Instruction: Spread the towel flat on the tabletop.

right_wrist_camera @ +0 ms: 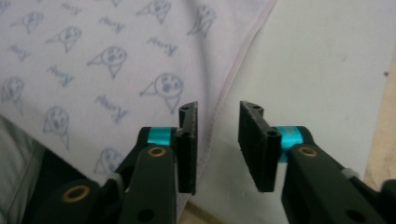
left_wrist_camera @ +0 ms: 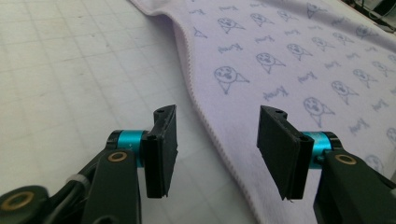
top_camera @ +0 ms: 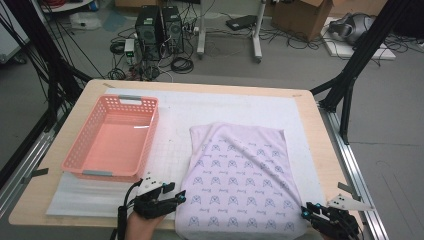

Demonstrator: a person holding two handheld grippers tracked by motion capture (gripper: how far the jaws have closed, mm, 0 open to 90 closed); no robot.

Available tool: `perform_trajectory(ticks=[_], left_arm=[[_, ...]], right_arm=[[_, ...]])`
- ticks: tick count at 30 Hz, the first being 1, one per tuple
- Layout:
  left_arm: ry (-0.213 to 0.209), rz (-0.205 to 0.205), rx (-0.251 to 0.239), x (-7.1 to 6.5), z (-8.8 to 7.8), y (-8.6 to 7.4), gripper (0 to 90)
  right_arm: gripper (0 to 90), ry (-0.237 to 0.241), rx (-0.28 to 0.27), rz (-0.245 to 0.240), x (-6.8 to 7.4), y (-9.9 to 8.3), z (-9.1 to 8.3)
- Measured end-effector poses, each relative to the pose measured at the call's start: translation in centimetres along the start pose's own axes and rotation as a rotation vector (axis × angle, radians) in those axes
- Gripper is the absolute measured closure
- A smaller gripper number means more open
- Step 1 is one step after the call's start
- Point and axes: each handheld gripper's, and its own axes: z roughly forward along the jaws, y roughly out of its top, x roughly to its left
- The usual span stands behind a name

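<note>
Cloth lies flat on the table, its long way running away from the person. Left gripper and right gripper sit at its two near corners, jaws apart, each edge between them.

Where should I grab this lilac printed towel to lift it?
Probably by the two near corners of the towel, coming in from its near edge with the left claw and right claw: it lies flat, and its stitched side edges already run between their open jaws.
</note>
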Motion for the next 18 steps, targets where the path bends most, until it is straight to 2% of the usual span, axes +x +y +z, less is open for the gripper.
perform_trajectory(ticks=[1, 2, 3, 4, 5, 6, 7, 12, 14, 16, 18], left_arm=[[-0.007, 0.002, 0.021, -0.1, 0.4, 0.0, 51.1], [0.012, 0.028, 0.018, -0.4, 0.7, 0.0, 54.8], [0.058, 0.068, 0.023, -0.7, 0.7, -0.1, 61.5], [0.093, 0.099, 0.035, -0.8, 0.7, 0.0, 73.5], [0.076, 0.068, 0.051, -0.6, 0.5, 0.2, 85.4], [0.073, 0.049, 0.058, -0.5, 0.3, 0.2, 87.5], [0.076, 0.055, 0.061, -0.5, 0.0, 0.0, 87.9], [0.050, 0.051, 0.080, -0.2, -2.2, -1.1, 87.8], [0.045, 0.052, 0.062, -0.1, -2.4, -1.4, 84.7], [0.041, 0.033, 0.041, 0.1, -2.4, -1.3, 73.7], [0.046, 0.019, 0.002, 0.2, -2.3, -1.2, 56.4]], right_arm=[[63.5, -0.004, -0.011, 0.005, -0.1, 0.1, 0.1], [63.3, -0.006, -0.021, 0.007, -0.1, 0.2, 0.1], [63.0, -0.006, -0.030, 0.011, -0.3, 0.3, 0.2], [62.9, -0.005, -0.038, 0.018, -0.3, 0.4, 0.3], [62.8, -0.004, -0.044, 0.019, -0.4, 0.6, 0.5], [62.8, -0.005, -0.048, 0.020, -0.4, 0.7, 0.6], [62.8, -0.004, -0.055, 0.025, -0.4, 0.9, 0.8], [62.7, -0.003, -0.057, 0.034, -0.4, 1.9, 1.9], [61.3, 0.005, -0.050, 0.042, -0.4, 2.5, 2.8], [60.3, 0.010, -0.037, 0.038, -0.2, 3.1, 3.9], [63.9, -0.006, -0.022, 0.017, -0.1, 3.7, 5.0]])
